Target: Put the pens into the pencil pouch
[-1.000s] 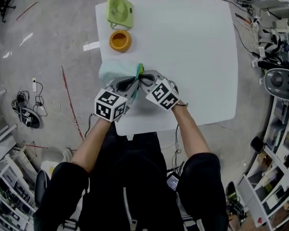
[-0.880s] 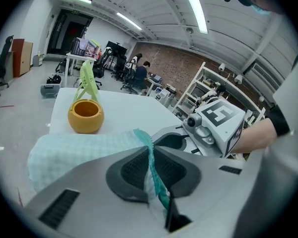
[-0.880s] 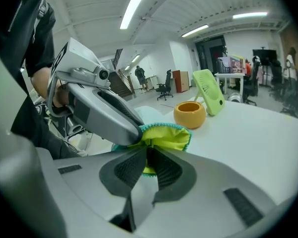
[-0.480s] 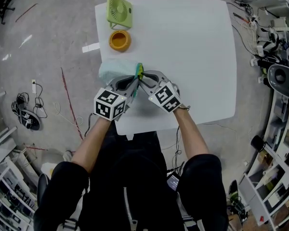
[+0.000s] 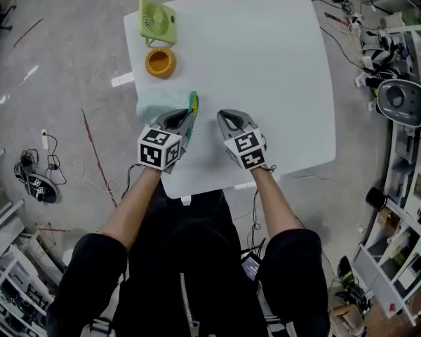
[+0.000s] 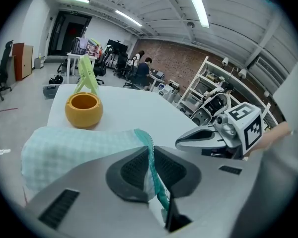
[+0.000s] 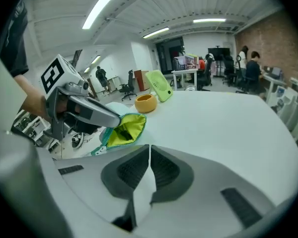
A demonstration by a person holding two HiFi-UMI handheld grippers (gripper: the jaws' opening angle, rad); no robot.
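Observation:
The pale teal pencil pouch lies on the white table at its left front. My left gripper is shut on the pouch's teal zipper edge and holds the mouth up. In the right gripper view the pouch gapes open, showing yellow lining with a small dark shape inside. My right gripper stands apart to the right of the mouth. Its jaws have just been closing and are shut with nothing between them. No loose pen shows on the table.
An orange bowl and a green desk fan stand at the table's far left corner, beyond the pouch. Shelves, cables and equipment line the floor to the right.
My right gripper has drawn away from the pouch's mouth to the right and its jaws have come together. The left gripper keeps its hold on the pouch's edge.

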